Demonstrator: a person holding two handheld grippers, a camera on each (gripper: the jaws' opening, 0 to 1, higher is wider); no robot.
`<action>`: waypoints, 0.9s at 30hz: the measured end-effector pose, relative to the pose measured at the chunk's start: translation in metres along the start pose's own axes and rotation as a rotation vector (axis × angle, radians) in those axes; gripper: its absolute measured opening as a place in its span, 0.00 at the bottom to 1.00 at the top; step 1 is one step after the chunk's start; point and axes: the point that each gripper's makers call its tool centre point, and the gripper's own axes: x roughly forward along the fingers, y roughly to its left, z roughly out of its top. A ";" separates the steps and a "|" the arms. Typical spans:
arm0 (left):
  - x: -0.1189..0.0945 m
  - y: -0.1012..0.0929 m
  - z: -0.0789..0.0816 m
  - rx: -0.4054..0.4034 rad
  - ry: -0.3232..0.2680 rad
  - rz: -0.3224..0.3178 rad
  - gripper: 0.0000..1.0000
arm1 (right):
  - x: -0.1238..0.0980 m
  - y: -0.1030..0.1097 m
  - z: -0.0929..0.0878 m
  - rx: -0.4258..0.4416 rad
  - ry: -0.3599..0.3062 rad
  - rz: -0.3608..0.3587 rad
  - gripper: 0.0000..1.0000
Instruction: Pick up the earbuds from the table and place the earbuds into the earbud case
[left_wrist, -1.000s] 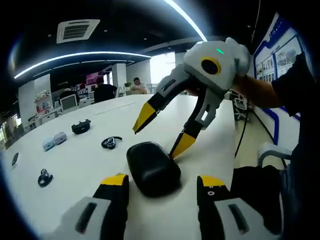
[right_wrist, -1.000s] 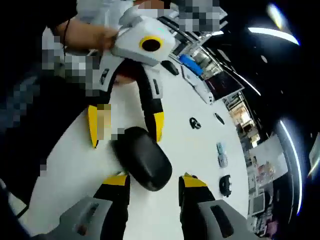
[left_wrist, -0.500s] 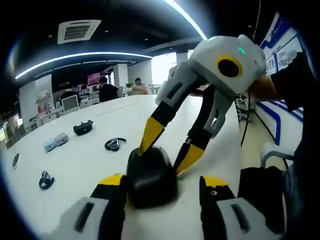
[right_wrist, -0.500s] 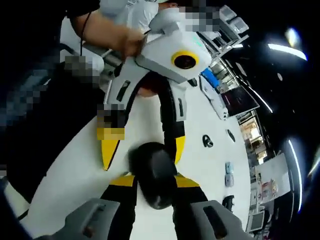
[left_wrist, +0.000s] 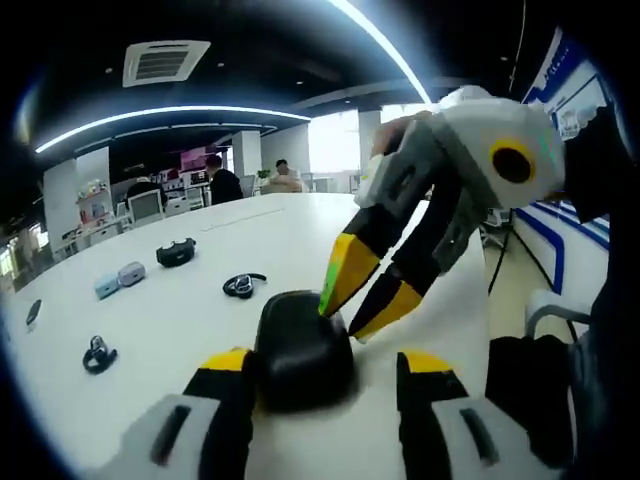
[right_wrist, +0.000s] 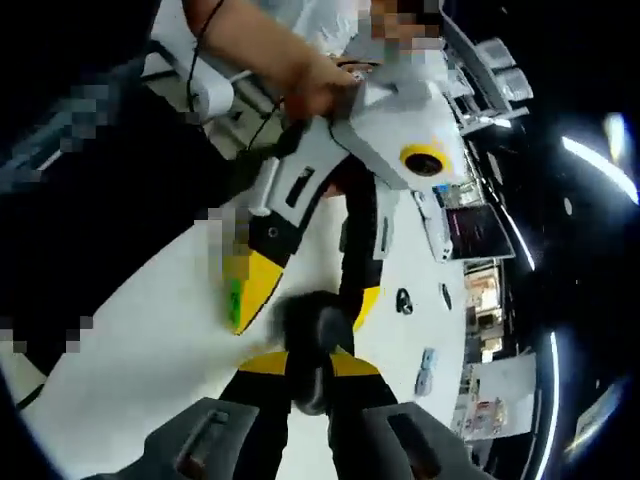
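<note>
Earbud case (left_wrist: 303, 345): black, matte, rounded oblong, lid down as far as the left gripper view showed. It sat on the white table (left_wrist: 180, 310), between the yellow tips of that view's own jaws, with the other gripper's yellow tips touching its top right edge. In the right gripper view the case (right_wrist: 312, 335) was blurred, seen end-on between that view's own jaws.

Earbuds: black ear-hook earbud (left_wrist: 243, 286) lay flat on the table just beyond the case. A second black earbud (left_wrist: 99, 354) lay well apart, towards the left edge. Detail too small to tell.
</note>
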 end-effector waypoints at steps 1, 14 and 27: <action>0.001 0.002 0.000 0.002 -0.002 0.003 0.55 | -0.001 0.001 0.002 0.000 -0.007 -0.003 0.11; 0.000 0.007 0.000 -0.004 -0.023 0.016 0.41 | -0.005 -0.003 0.009 0.043 -0.040 -0.019 0.03; -0.003 0.003 0.001 0.018 -0.011 -0.013 0.41 | -0.003 0.002 -0.008 0.037 0.004 0.005 0.14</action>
